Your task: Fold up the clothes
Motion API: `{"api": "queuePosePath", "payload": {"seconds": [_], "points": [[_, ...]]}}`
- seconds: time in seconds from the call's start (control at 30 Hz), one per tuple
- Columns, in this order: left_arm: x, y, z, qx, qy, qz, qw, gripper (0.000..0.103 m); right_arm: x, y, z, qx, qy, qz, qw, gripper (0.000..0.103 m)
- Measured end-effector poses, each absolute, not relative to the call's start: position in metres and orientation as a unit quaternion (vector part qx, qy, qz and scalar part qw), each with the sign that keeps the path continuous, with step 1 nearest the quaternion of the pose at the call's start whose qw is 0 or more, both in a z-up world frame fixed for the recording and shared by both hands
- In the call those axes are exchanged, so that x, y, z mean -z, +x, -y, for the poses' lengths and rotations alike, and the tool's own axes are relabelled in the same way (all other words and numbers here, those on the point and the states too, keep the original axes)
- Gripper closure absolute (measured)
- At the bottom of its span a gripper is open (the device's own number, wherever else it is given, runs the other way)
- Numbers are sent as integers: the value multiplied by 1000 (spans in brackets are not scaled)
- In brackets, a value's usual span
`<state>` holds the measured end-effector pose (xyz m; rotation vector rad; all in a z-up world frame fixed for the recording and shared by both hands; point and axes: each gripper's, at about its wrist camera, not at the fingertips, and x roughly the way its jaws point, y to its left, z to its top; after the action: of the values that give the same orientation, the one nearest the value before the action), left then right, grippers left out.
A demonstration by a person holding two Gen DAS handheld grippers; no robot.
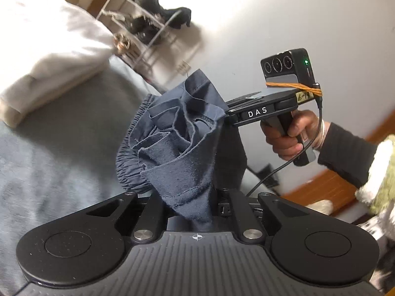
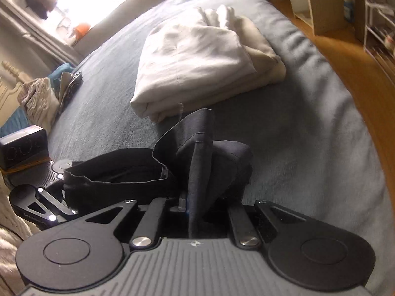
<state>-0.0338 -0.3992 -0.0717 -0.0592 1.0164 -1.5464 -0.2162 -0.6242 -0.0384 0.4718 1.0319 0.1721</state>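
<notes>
**Navy garment pinched between two grippers over the bed**

Closest to the lens, the left gripper (image 1: pixel 197 197) is clamped on a bunch of navy garment (image 1: pixel 177 143), the cloth rising straight out from between its closed jaws. The fabric is crumpled and turned partly inside out, with raw seams showing and a gathered elastic waistband (image 1: pixel 128 153) curling round on the left side. The bundle hangs in the air above the grey-blue bedspread (image 1: pixel 61 148) rather than lying on it.

The right gripper (image 2: pixel 195 209) is likewise clenched on the same dark cloth, a folded edge standing up between its jaws. From the left wrist view you can see it coming in from the right, its tip buried in the upper edge of the garment, with a hand (image 1: pixel 286 135) in a dark sleeve (image 1: pixel 350 157) wrapped round the handle and a cable trailing down from it. The two grippers sit close together, with a band of the cloth sagging between them.

Further back on the bed lies a folded stack of white and cream linen (image 2: pixel 197 56), apart from the navy piece. A loose heap of other clothes (image 2: pixel 47 96) sits at the far edge of the bed, and a wire rack (image 1: pixel 143 24) stands against the pale wall.
</notes>
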Motion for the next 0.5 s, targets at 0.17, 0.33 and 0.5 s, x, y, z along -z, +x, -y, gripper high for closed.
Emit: {"api": "queuePosePath", "payload": {"seconds": [0.17,0.33,0.5], "points": [[81,-58,383,669,38,-402,624,90,56,-214,631,-81,231,-482,841,88],[104,-58,363,636,29,-476,607,66,78,-209,643,-62,261,-493,827,67],[128,-32,336,608,-37,-545,576,53,63,-211,657,-55,272,-489,827,55]]}}
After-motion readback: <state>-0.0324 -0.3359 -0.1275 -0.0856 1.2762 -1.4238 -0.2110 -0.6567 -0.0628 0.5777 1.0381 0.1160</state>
